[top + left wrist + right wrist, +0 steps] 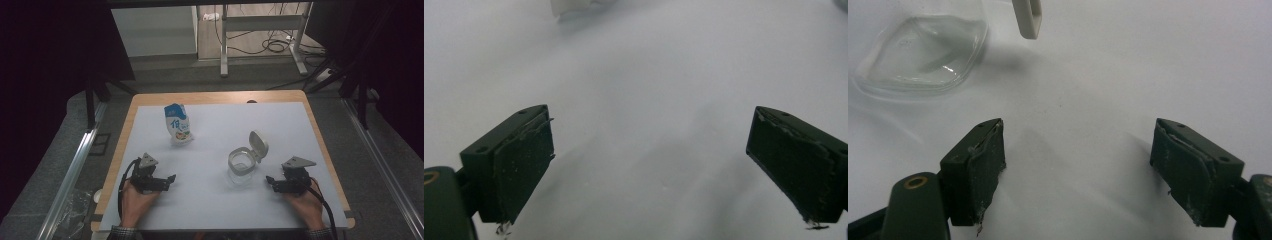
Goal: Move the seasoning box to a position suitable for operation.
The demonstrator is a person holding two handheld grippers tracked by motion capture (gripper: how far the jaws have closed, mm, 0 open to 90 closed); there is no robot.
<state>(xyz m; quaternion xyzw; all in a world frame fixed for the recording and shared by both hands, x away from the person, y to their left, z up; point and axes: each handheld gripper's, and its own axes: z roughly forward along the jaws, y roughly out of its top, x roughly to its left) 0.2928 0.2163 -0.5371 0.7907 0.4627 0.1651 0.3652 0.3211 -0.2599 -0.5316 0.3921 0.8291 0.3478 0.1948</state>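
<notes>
a clear jar (241,167) with its white flip lid (258,144) open stands on the desk (210,210). the right gripper (270,182) rests just beside the jar, jaws apart and empty, the jar ahead of them and off to one side. the left gripper (171,178) sits well apart from the jar, jaws apart and empty. a blue-and-white pouch (177,123) stands beyond the jar, on the left gripper's side.

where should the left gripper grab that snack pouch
Grip the pouch on its flat upper part, under the crimped top, coming level from its near side with the left gripper. It stands upright and thin, so the open jaws can likely span it there.
</notes>
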